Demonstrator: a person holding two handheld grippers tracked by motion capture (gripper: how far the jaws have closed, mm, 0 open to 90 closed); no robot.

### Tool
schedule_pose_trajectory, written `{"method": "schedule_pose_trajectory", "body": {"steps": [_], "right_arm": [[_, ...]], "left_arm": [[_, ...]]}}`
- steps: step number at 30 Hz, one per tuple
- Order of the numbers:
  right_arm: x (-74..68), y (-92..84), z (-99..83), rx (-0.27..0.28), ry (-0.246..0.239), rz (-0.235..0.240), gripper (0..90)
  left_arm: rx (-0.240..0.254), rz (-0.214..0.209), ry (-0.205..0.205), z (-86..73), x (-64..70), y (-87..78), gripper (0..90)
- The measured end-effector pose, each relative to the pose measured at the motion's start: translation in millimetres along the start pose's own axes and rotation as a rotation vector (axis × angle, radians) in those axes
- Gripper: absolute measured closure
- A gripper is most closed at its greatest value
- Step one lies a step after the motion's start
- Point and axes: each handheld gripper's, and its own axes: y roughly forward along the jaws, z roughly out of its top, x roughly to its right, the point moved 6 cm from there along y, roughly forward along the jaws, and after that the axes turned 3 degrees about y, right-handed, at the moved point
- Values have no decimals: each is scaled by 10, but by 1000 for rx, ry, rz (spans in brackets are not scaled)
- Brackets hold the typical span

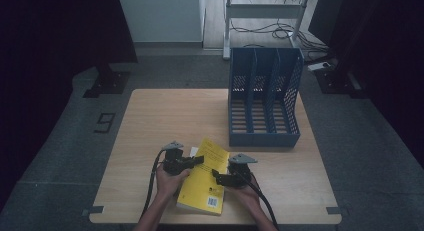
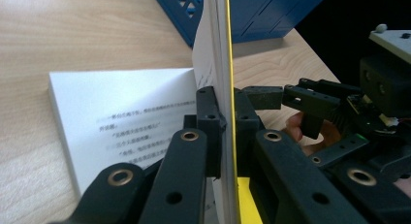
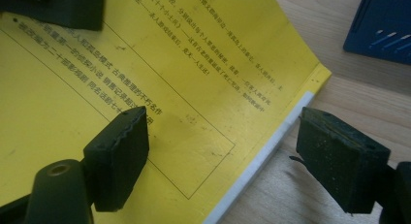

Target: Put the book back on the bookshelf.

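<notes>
A yellow paperback book (image 1: 205, 177), printed with black text, is seen beside a blue slotted plastic file rack (image 1: 263, 98). Pale wood grain is shown by the table (image 1: 150, 126).

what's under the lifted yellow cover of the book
A white printed page lies exposed under the yellow cover, which the left gripper pinches. Further pages beneath are covered.

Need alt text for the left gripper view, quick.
The left tool is shut on the yellow cover of a book, lifting it upright off the white printed page. The right tool is beside it, blue file rack behind.
</notes>
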Motion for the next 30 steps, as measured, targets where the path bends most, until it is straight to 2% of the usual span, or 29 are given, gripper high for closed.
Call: {"method": "schedule_pose_trajectory", "body": {"steps": [10, 16, 22, 30], "right_arm": [[31, -54, 31, 16, 9, 21, 185], [56, -88, 42, 23, 27, 34, 179], [57, -113, 63, 31, 30, 45, 177], [85, -162, 94, 49, 57, 69, 174]], "left_arm": [[41, -6, 2, 57, 69, -17, 864], [63, -17, 5, 89, 102, -85, 865], [70, -19, 27, 146, 162, -140, 865], [94, -30, 49, 207, 233, -231, 866]]}}
